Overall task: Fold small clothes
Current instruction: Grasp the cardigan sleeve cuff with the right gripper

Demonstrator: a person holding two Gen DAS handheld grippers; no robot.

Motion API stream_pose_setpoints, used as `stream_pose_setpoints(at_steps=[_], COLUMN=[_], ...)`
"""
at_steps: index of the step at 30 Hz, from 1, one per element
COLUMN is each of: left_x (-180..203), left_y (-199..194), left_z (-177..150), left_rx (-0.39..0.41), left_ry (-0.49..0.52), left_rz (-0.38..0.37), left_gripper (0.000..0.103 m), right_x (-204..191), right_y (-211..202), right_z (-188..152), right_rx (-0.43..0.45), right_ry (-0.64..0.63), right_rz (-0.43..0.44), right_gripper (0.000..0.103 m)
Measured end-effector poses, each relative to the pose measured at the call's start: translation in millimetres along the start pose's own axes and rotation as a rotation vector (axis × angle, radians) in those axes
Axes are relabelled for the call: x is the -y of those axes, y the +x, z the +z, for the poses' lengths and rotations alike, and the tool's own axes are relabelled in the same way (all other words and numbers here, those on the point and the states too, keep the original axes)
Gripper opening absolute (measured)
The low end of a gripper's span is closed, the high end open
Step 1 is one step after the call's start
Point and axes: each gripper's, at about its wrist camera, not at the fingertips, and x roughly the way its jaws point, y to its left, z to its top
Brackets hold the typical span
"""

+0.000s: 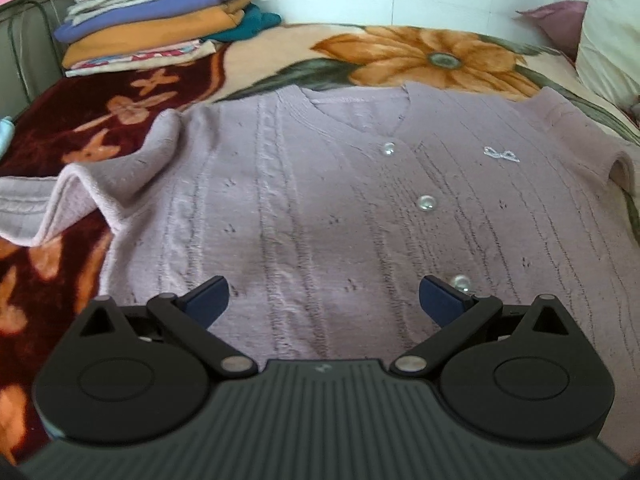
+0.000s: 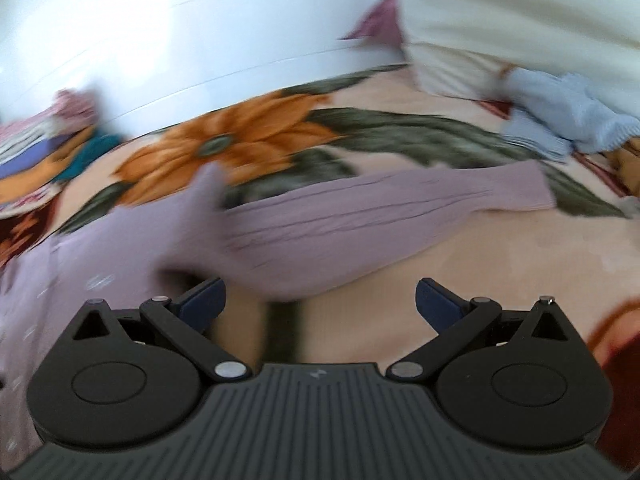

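Note:
A lilac knitted cardigan (image 1: 320,184) with clear round buttons lies front up on a flowered blanket. Its left sleeve (image 1: 80,192) is bunched and folded out to the left. My left gripper (image 1: 323,298) hovers open over the cardigan's lower front, nothing between its blue fingers. In the blurred right wrist view the cardigan's right sleeve (image 2: 380,216) stretches out to the right across the blanket. My right gripper (image 2: 320,300) stands open just in front of the sleeve's underarm, holding nothing.
A stack of folded clothes (image 1: 160,12) sits at the back left by the white wall. Pillows (image 1: 608,36) lie at the back right. A light blue garment (image 2: 568,116) rests on the blanket (image 2: 248,140) beyond the sleeve's cuff.

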Motion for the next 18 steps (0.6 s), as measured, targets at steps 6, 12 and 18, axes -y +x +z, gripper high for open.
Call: stream_pose_setpoints(at_steps=[6,12,18], left_x=[4,3,2], left_y=[2,5,6], left_z=[4,7,6], left_rx=[-0.013,-0.028,-0.034], left_ry=[0.011,0.004,0.006], left_rz=[0.011,0.029,0.032], left_gripper=[0.103,0.103,0.103], right_x=[45,57,47], right_y=[45,81,84], right_z=[26,39,38], right_rx=[0.027,0.008,0.036], right_ry=[0.103,0.183,0.121], right_rz=[-0.071,-0.101,-0.142], right_gripper=[0.103,0.096,0.037])
